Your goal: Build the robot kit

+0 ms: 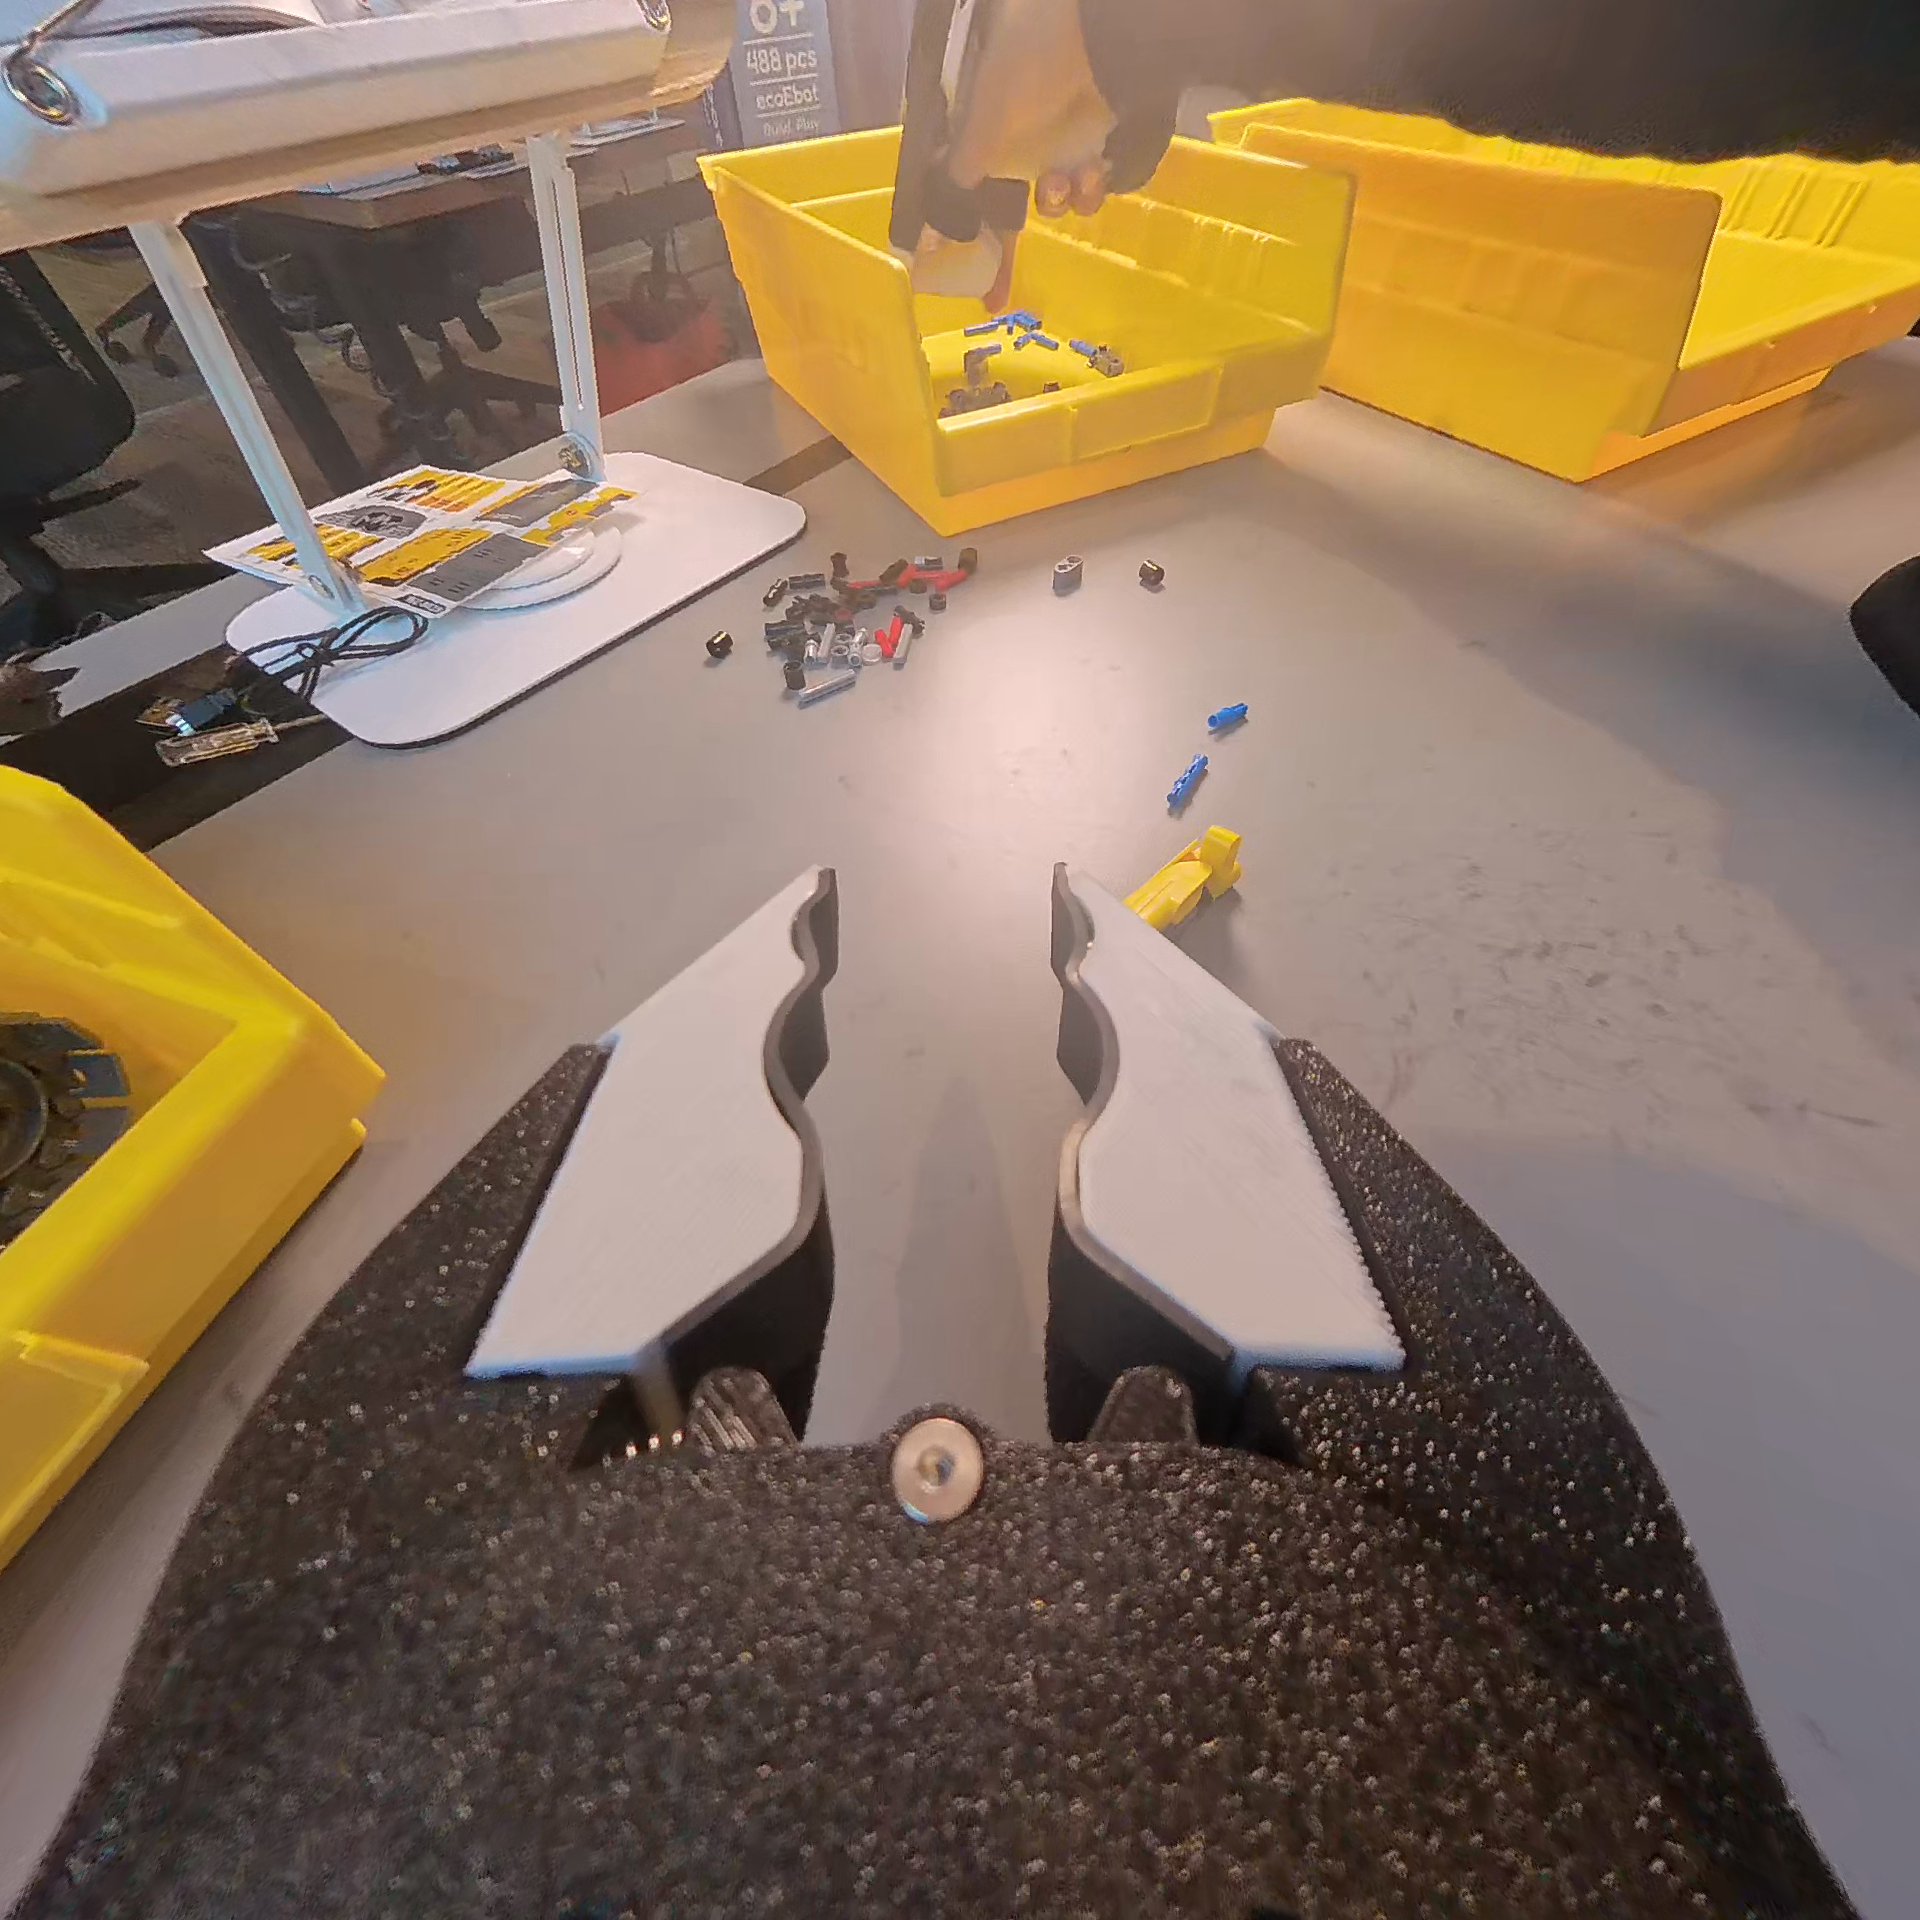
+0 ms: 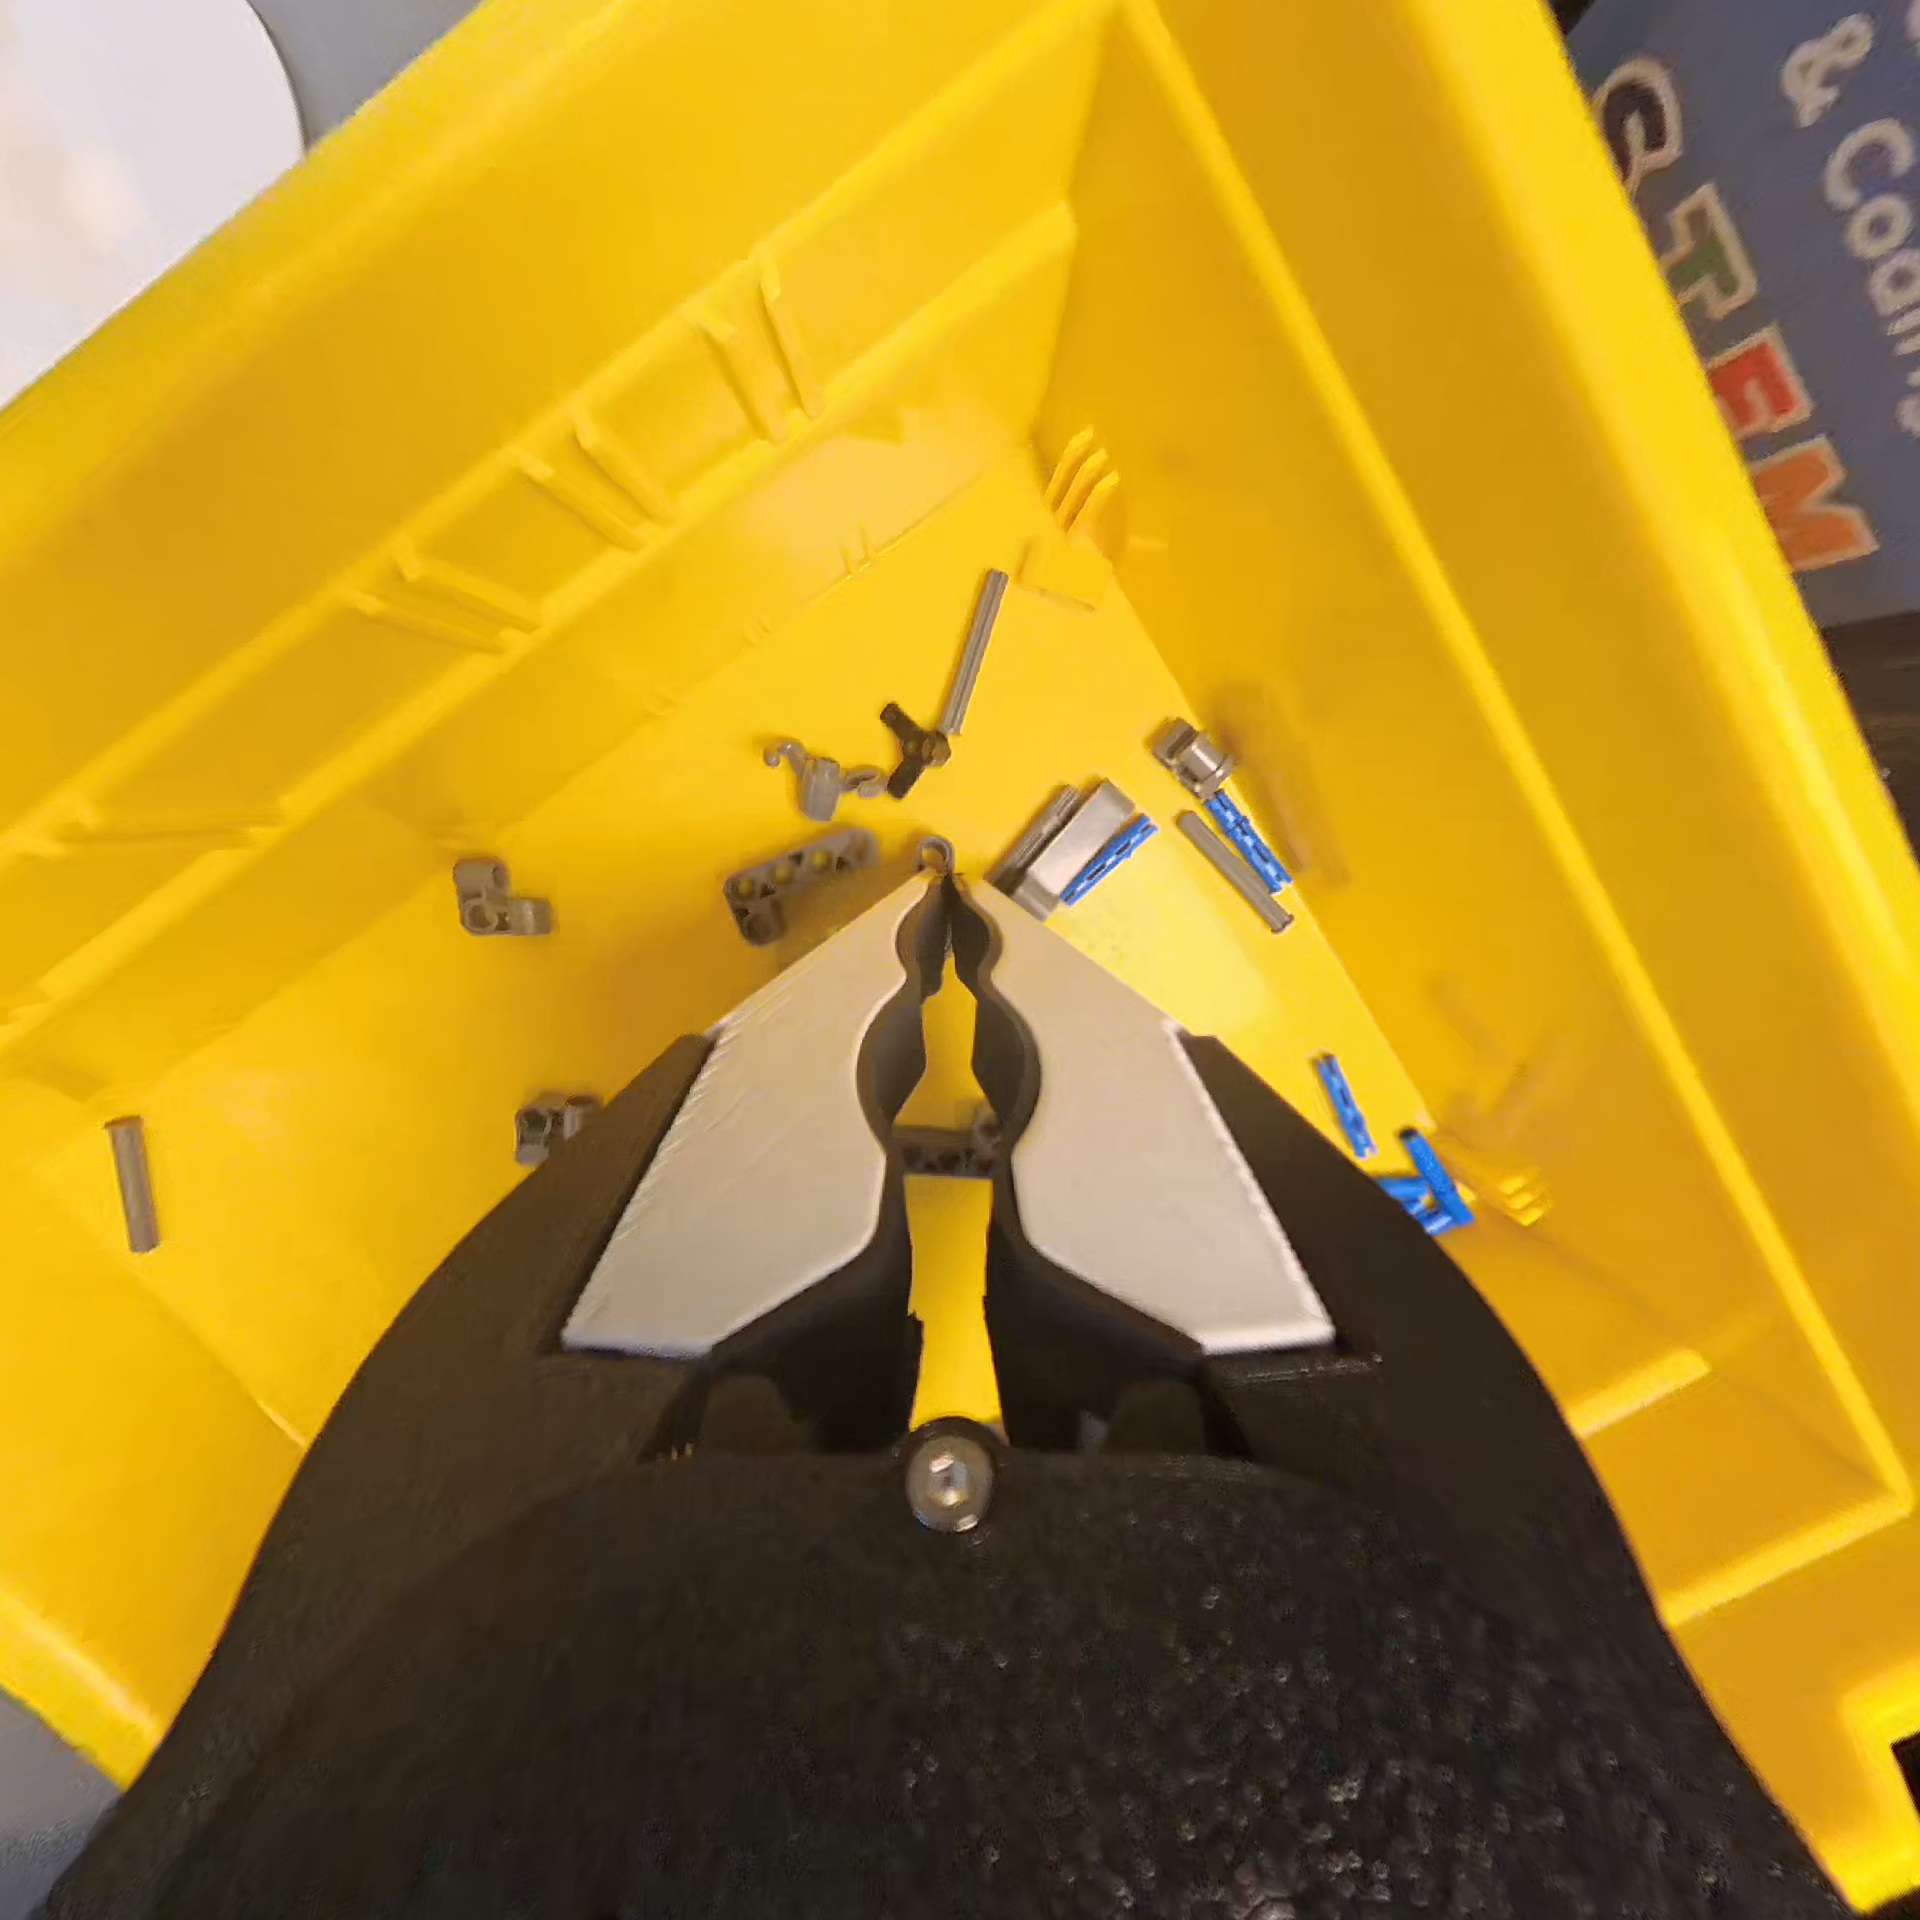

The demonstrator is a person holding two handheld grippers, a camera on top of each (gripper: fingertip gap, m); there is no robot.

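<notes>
Bench: we are working over a grey table (image 1: 1455, 935), scuffed and lit from above. Dark desks and office chairs are showing past its far edge.

Bins: one yellow bin (image 1: 1039, 457) is sitting mid-table. More yellow bins (image 1: 1558, 343) are lying to its right. Another bin (image 1: 156, 1143) is sitting at the near left, with dark toothed parts inside.

Stand: a white stand (image 1: 582, 613) is resting left of the middle bin. A sticker sheet (image 1: 416, 530) is lying across its base and a black cable (image 1: 332, 649) is coiled beside it.

Loose parts: a pile of small parts (image 1: 852, 623), black, red and grey, is lying on the table just in front of the middle bin. Two blue pins (image 1: 1187, 779) and a yellow piece (image 1: 1195, 878) are lying apart from it, nearer to us.

Left gripper (image 1: 943, 904): we are seeing its fingers spread, hovering over bare table with nothing between them. The yellow piece is just beside its right finger.

Right gripper (image 2: 940, 883): it is reaching down into the middle bin (image 2: 520, 416). Its fingers are drawn together, and the tips are apparently pinching a grey ring (image 2: 935, 854) just above the bin floor.

Bin floor: grey rods, grey connectors, a grey beam (image 2: 795, 878) and several blue pins are lying scattered around the tips.
</notes>
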